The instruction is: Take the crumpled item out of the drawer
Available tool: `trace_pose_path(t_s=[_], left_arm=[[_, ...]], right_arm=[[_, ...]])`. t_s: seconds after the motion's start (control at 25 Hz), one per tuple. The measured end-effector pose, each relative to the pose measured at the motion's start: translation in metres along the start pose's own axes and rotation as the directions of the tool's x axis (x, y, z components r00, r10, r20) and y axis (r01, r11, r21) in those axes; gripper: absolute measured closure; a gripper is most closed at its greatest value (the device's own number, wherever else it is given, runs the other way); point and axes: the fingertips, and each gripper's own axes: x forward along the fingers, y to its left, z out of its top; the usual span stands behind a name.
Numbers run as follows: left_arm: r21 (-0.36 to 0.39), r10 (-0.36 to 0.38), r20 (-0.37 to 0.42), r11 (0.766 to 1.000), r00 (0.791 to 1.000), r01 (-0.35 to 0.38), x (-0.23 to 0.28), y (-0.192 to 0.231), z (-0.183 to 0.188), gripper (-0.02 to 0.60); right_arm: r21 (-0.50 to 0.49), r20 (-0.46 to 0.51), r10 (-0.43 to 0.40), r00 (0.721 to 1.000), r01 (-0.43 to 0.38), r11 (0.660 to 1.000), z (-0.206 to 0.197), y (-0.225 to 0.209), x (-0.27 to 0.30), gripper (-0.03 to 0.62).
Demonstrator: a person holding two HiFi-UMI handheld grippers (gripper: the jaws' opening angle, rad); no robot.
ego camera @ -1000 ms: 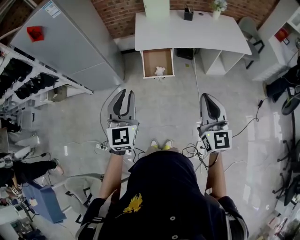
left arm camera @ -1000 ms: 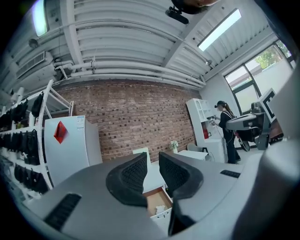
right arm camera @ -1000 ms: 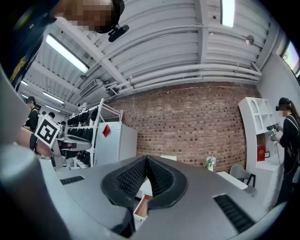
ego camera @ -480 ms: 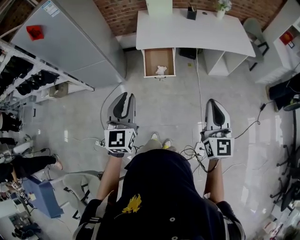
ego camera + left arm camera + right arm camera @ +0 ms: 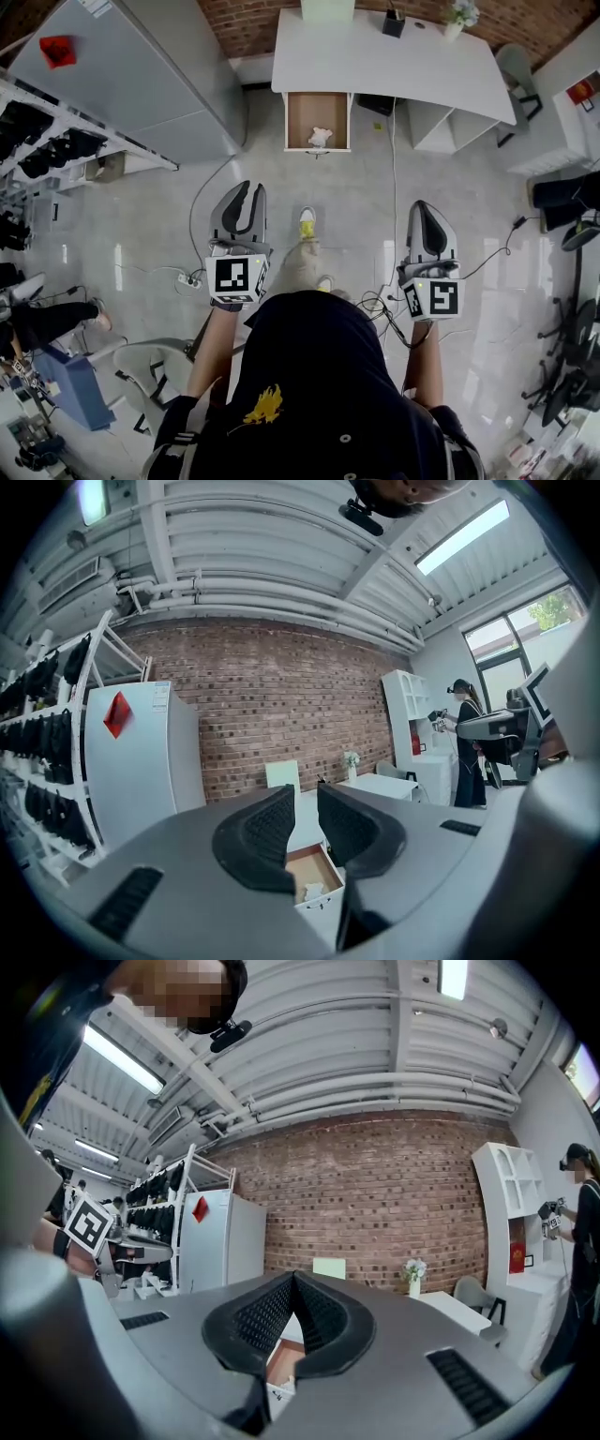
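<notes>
A white desk [image 5: 394, 66] stands against the brick wall, its wooden drawer [image 5: 317, 108] pulled open. A small white crumpled item [image 5: 320, 137] lies near the drawer's front edge. Both grippers are held over the floor well short of the desk. My left gripper [image 5: 249, 187] is open with a narrow gap and nothing between the jaws. My right gripper [image 5: 427, 206] is shut and empty. In the left gripper view the left gripper [image 5: 305, 797] frames the drawer [image 5: 305, 866] and the crumpled item [image 5: 314, 891]. In the right gripper view the right gripper [image 5: 293, 1279] has its tips touching.
A tall grey cabinet [image 5: 131, 75] and a rack of dark items [image 5: 47, 141] line the left side. Cables [image 5: 384, 305] trail on the floor by my feet. A white shelf unit [image 5: 436, 127] and a chair [image 5: 517, 70] flank the desk. A person [image 5: 37, 323] is at far left.
The person has stepped toward the desk, one foot now ahead between the grippers. Both grippers stay held level, the drawer slightly closer. Jaw states look unchanged.
</notes>
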Motion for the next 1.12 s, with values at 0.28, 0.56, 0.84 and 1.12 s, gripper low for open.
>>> trace_pose_path(t_s=[0.28,0.56,0.84,1.12], left_arm=[[-0.024,-0.035,0.054,0.999,0.998,0.037,0.094,0.035,0.003,0.491],[-0.074,-0.123,0.010,0.990,0.992,0.123,0.193,0.079,-0.022,0.492],[-0.080,-0.182,0.024,0.980,0.983,0.183,0.278,0.123,-0.029,0.492],[-0.114,-0.203,-0.044,0.974,0.978,0.197,0.317,0.141,-0.059,0.492]], right_arm=[[-0.054,0.004,-0.004,1.000,0.005,0.999,0.010,-0.010,0.089,0.568],[-0.089,-0.043,-0.036,0.998,0.032,0.996,0.017,-0.018,0.201,0.568],[-0.082,-0.096,-0.079,0.992,0.072,0.994,0.017,-0.030,0.294,0.568],[-0.042,-0.249,-0.063,0.967,0.055,0.998,-0.022,-0.022,0.329,0.568]])
